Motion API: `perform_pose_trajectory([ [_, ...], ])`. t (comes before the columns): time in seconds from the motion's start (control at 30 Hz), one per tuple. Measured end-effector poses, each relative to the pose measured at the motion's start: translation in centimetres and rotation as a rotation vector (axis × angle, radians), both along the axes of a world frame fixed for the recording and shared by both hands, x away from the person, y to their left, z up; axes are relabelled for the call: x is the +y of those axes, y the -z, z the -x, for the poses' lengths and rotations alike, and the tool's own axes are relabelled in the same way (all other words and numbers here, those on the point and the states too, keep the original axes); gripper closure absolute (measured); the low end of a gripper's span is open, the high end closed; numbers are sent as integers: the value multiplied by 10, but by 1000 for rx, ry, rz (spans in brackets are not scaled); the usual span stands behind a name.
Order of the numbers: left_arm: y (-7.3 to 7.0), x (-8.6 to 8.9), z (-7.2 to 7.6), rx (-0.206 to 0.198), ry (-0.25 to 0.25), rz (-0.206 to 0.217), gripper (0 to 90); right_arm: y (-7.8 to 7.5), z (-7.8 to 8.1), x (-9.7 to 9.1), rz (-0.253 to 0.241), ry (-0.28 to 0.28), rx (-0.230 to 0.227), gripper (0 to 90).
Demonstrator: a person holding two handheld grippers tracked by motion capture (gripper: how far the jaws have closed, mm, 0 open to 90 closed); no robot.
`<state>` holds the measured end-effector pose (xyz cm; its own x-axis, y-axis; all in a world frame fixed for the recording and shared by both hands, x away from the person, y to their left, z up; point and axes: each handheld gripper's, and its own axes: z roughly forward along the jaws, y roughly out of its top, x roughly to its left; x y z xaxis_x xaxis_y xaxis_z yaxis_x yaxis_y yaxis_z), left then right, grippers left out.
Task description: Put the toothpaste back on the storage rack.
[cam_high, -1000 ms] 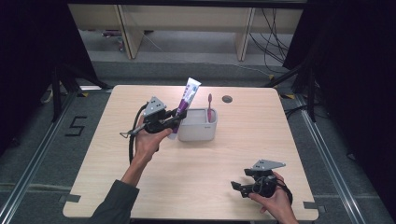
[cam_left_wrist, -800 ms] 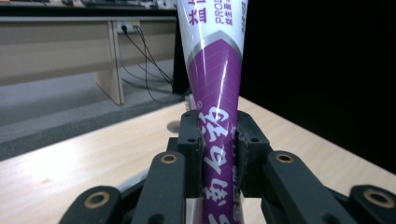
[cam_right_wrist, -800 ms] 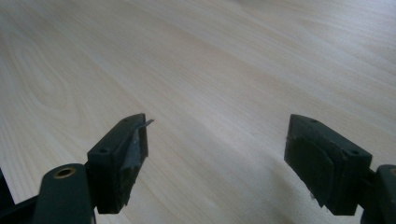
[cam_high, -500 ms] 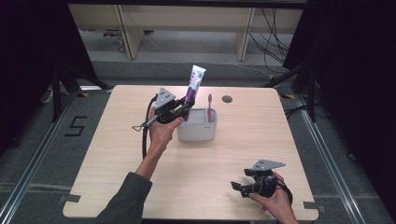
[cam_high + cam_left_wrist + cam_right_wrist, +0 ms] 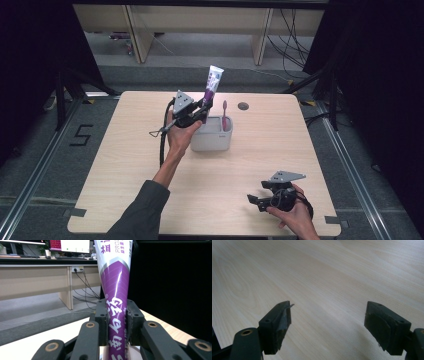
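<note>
A purple and white toothpaste tube (image 5: 212, 86) stands upright in my left gripper (image 5: 201, 111), which is shut on its lower part, above the left end of a grey holder box (image 5: 212, 142). In the left gripper view the tube (image 5: 115, 297) is squeezed between both pads. A pink toothbrush (image 5: 224, 114) stands in the right end of the box. My right gripper (image 5: 256, 201) rests low near the table's front right, open, with bare wood between its jaws in the right gripper view (image 5: 327, 322).
The light wooden table (image 5: 125, 170) has a round dark cable hole (image 5: 243, 106) near its far edge. Behind the table run a floor strip and wooden shelving legs (image 5: 261, 35). Dark curtains stand at both sides.
My left gripper has carried the tube to the right and slightly down, from beside the box's left side to over its left end. The right gripper has stayed put.
</note>
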<state>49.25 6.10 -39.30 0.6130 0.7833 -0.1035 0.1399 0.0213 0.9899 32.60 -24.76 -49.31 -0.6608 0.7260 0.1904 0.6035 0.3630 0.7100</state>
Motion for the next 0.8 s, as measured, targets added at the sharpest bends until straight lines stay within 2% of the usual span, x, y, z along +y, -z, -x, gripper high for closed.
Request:
perform_pose_trajectory([
  [0.17,4,-7,-6,-9,-9,2,748,0,0,0,0,-7,-5,226],
  [0.2,5,-8,-6,-13,-11,-2,748,1,0,1,-16,-1,-15,226],
  [0.27,7,-10,-8,-10,-9,8,748,0,1,0,-9,-2,2,226],
  [0.4,12,-13,-11,-12,-16,8,747,-1,0,0,-4,-4,1,226],
  [0.8,30,-18,-14,18,-34,-15,746,-1,1,0,-9,-6,4,228],
])
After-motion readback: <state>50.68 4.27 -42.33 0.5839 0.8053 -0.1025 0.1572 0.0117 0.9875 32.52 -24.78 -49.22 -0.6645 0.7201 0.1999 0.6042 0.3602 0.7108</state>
